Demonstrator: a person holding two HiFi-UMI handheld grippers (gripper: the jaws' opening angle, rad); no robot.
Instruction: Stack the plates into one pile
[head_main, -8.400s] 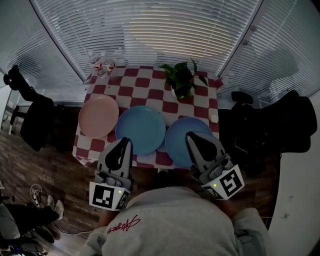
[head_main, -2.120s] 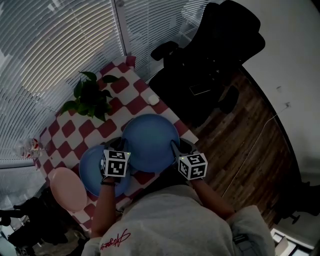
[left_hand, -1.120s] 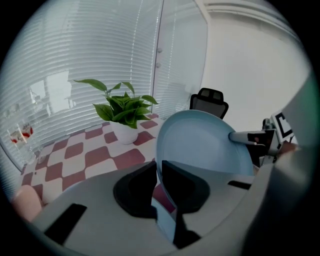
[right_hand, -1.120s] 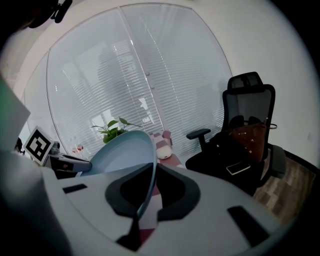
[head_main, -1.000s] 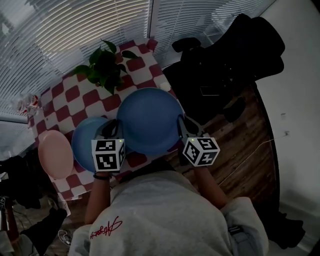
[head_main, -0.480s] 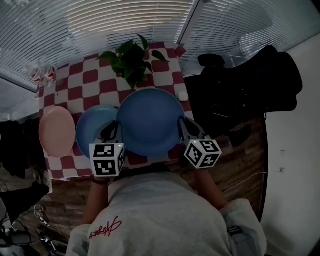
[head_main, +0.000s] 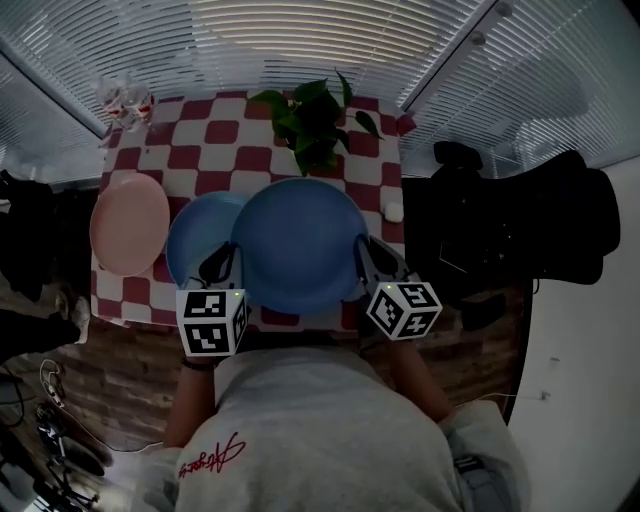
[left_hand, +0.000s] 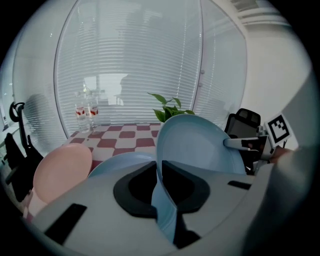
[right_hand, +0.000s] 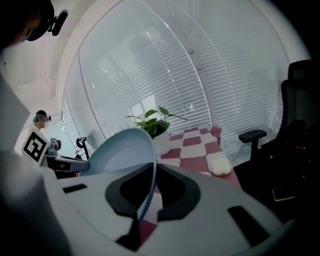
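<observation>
Plate, big blue (head_main: 298, 245), held up over table's near side: left gripper (head_main: 222, 262) pinching its left rim, right gripper (head_main: 368, 255) pinching right rim. Smaller blue plate (head_main: 195, 240) partly under it at left; pink plate (head_main: 128, 222) further left.

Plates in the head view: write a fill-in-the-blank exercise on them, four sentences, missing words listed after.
1. The raised plate, pinched at opposite rims by the jaws of the left gripper and the right gripper, is ____ in colour.
2. The leftmost plate in the head view is ____ in colour.
3. In all, ____ plates show in the head view.
4. At the far edge of the table stands a potted ____.

Missing words: blue; pink; three; plant.
</observation>
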